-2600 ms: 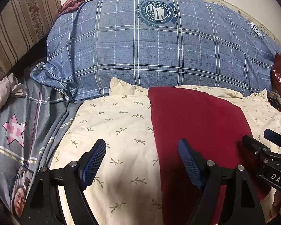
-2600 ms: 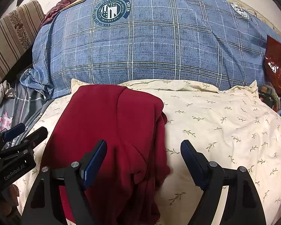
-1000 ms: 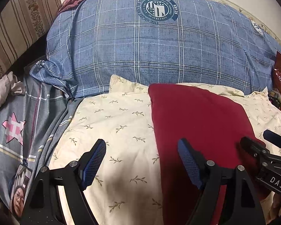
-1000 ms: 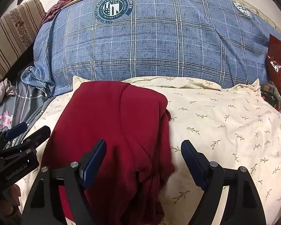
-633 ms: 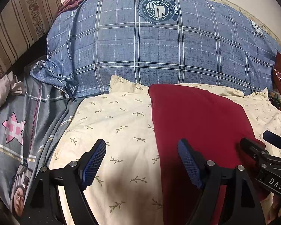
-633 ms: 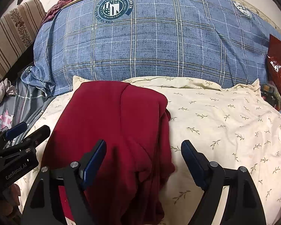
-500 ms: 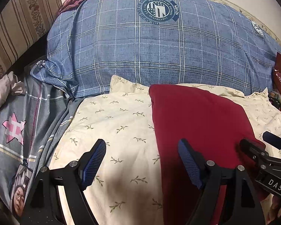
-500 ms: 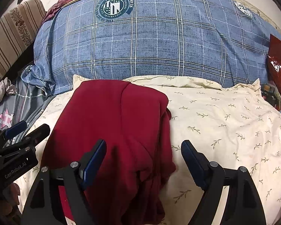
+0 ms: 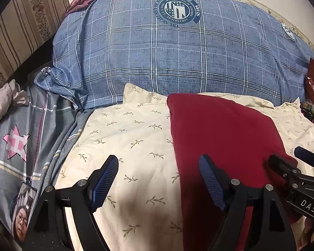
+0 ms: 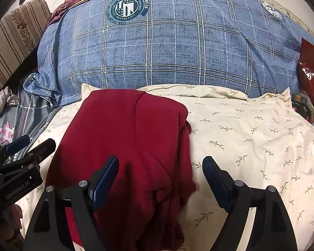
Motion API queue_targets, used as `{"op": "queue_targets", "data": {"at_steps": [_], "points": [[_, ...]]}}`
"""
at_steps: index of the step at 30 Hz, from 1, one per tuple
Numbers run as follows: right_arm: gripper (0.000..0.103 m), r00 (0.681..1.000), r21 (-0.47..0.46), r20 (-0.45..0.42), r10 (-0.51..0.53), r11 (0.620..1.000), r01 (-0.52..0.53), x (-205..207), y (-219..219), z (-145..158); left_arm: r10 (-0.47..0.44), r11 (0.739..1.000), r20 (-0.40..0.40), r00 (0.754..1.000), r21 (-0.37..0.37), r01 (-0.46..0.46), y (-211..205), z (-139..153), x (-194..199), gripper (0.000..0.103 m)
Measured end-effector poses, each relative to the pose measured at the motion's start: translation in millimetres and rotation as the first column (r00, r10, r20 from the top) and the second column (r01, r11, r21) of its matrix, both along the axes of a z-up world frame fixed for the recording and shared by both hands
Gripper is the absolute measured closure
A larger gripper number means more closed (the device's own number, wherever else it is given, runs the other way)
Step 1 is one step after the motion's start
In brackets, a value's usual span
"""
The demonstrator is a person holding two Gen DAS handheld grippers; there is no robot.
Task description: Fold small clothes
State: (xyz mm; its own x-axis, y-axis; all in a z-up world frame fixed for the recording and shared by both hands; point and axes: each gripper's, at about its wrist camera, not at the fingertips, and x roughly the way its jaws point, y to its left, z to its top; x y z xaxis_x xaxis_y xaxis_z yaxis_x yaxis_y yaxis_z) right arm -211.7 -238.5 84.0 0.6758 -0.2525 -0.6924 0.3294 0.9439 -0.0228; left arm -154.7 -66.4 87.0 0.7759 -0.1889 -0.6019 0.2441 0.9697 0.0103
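Right wrist: red garment (image 10: 123,142) lies lengthwise, away.

"DAS" on right gripper (image 9: 286,163), "GenRobot.AI" on left gripper (image 10: 29,146)

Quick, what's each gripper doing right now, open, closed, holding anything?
Left gripper: open, holding nothing, over the cream pillow.
Right gripper: open, holding nothing, over the right edge of the red garment.

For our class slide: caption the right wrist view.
Open right gripper hovers over a folded dark red garment on a cream leaf-print pillow.
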Motion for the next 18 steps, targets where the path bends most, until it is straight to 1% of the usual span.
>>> {"op": "queue_targets", "data": {"at_steps": [18], "points": [[0.019,1.000,-0.002,-0.005,0.004,1.000,-0.004,1.3,1.3,-1.4,0.003,1.000,-0.002,1.000,-0.002,-0.003,0.7,-0.1,-0.1,0.025]]}}
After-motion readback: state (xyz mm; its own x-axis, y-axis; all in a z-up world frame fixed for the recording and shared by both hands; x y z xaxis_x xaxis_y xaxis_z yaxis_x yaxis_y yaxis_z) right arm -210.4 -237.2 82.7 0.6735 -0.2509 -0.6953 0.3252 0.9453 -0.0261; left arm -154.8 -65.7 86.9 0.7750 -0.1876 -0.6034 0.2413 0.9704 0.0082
